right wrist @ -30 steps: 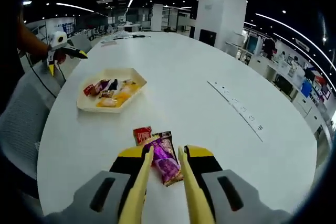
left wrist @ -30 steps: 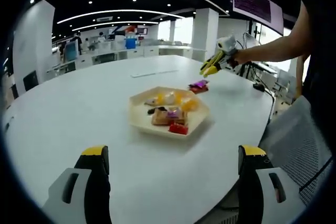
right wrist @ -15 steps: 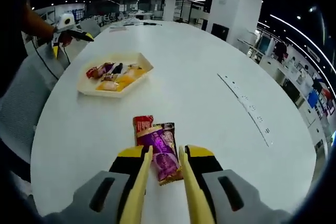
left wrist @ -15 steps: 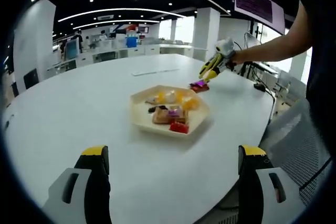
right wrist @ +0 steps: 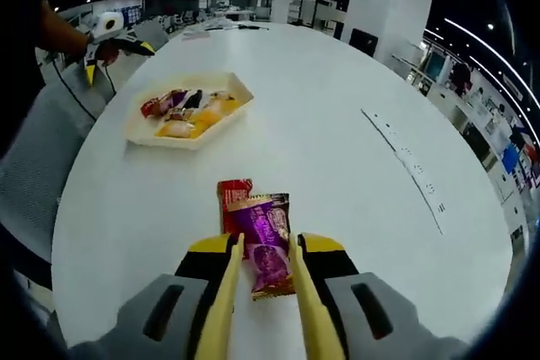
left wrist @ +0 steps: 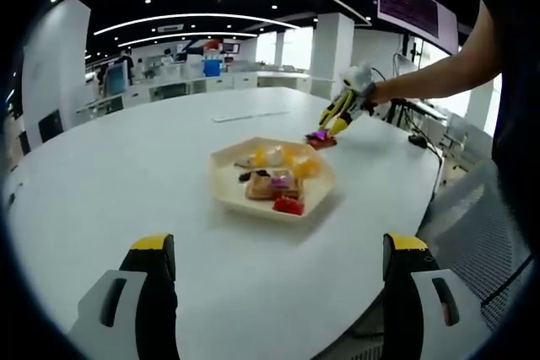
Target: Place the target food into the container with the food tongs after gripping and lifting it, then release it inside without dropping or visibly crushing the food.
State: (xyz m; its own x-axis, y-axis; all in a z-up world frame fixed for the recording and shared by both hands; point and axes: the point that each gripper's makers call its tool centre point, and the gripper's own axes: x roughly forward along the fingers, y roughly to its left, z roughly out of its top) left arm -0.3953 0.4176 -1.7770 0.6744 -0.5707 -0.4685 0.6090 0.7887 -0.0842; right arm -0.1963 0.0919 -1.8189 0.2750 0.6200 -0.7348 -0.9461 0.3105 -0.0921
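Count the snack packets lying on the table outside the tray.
2. A purple packet lies between the right gripper tongs, and a red packet sits partly under its far end. Both lie apart from the tray; more could be hidden beneath them.

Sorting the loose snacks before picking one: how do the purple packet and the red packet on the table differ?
The purple packet lies on top, partly covering the red packet beneath. The purple one shows more of itself and reaches between the right claw's yellow tongs; the red one sits beyond them. Both are small wrapped snacks lying flat on the white table, outside the tray.
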